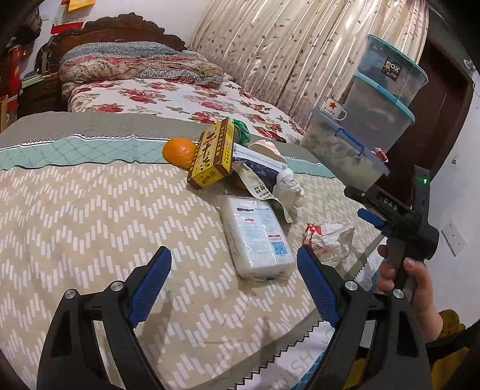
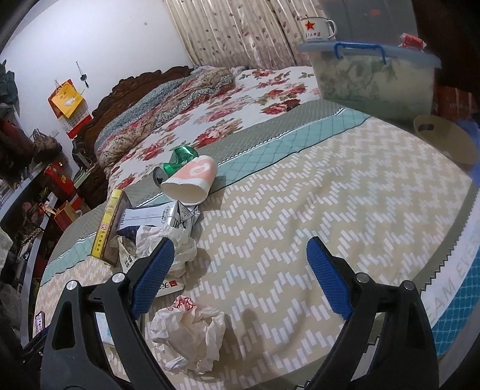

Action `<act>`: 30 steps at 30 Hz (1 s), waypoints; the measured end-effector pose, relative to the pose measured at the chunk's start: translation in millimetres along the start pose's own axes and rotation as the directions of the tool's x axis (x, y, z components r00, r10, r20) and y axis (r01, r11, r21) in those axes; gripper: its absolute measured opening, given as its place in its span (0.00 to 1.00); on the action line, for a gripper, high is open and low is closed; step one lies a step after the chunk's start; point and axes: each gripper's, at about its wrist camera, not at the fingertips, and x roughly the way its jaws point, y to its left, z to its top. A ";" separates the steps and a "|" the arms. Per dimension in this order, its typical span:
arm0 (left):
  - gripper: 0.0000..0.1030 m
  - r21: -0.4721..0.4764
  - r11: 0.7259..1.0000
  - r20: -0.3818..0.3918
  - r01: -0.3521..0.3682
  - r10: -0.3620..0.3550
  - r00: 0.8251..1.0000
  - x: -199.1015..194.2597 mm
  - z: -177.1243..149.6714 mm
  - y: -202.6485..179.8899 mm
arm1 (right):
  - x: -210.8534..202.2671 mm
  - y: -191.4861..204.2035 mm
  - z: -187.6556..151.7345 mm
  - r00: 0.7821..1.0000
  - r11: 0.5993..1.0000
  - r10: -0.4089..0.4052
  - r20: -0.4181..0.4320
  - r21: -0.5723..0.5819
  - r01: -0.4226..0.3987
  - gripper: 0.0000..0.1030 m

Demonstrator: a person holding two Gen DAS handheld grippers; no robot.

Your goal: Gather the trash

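Litter lies in a heap on the zigzag-patterned bedspread (image 1: pixel 90 216). In the left wrist view I see a white tissue pack (image 1: pixel 258 237), a yellow box (image 1: pixel 211 153), an orange (image 1: pixel 180 151), crumpled paper (image 1: pixel 288 186) and a crumpled white bag with red print (image 1: pixel 328 240). My left gripper (image 1: pixel 233 250) is open, the near end of the tissue pack lying between its tips without touching the pads. My right gripper (image 2: pixel 240 243) is open over bare bedspread, with the crumpled bag (image 2: pixel 192 333) just to its lower left. A pink paper cup (image 2: pixel 192 180) and a green can (image 2: pixel 177 162) lie farther back.
A beige basket (image 2: pixel 447 138) stands at the bed's right edge. Stacked plastic storage boxes (image 1: pixel 384 99) with an enamel mug (image 2: pixel 318 27) stand beyond the foot of the bed. A hand (image 1: pixel 414 288) holds the right gripper's handle. Floral bedding (image 1: pixel 168 96) and a carved headboard lie behind.
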 end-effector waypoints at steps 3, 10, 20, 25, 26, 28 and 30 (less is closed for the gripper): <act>0.79 -0.005 1.000 -0.010 0.005 -0.005 1.000 2.0 1.1 -0.6 | 0.2 0.6 0.4 1.000 1.000 0.007 -0.003 0.002 -0.007 0.87; 0.81 -0.012 1.000 -0.008 -0.024 0.024 1.000 3.7 2.3 1.8 | -2.0 4.6 -0.5 1.000 0.999 0.030 -0.003 -0.010 -0.030 0.87; 0.81 -0.002 0.999 -0.007 -0.046 0.046 0.999 2.4 1.7 -1.8 | -2.3 -2.1 -5.1 0.999 0.999 0.043 -0.019 0.013 -0.043 0.87; 0.81 -0.002 0.999 -0.008 -0.054 0.054 0.998 2.3 1.5 -4.0 | -3.9 -5.5 -5.2 0.999 0.999 0.045 -0.017 0.020 -0.044 0.87; 0.81 -0.004 0.998 -0.007 -0.057 0.057 0.998 2.1 1.5 -4.3 | -4.4 -5.8 -5.6 0.999 0.999 0.045 -0.018 0.021 -0.045 0.87; 0.81 -0.009 0.998 -0.007 -0.061 0.061 0.998 1.9 1.2 -4.7 | -4.7 -6.5 -5.9 0.999 0.999 0.045 -0.019 0.023 -0.045 0.87; 0.81 -0.014 0.998 -0.006 -0.063 0.063 0.998 1.4 1.4 -4.8 | -4.5 -6.8 -6.3 0.999 0.999 0.045 -0.019 0.025 -0.045 0.87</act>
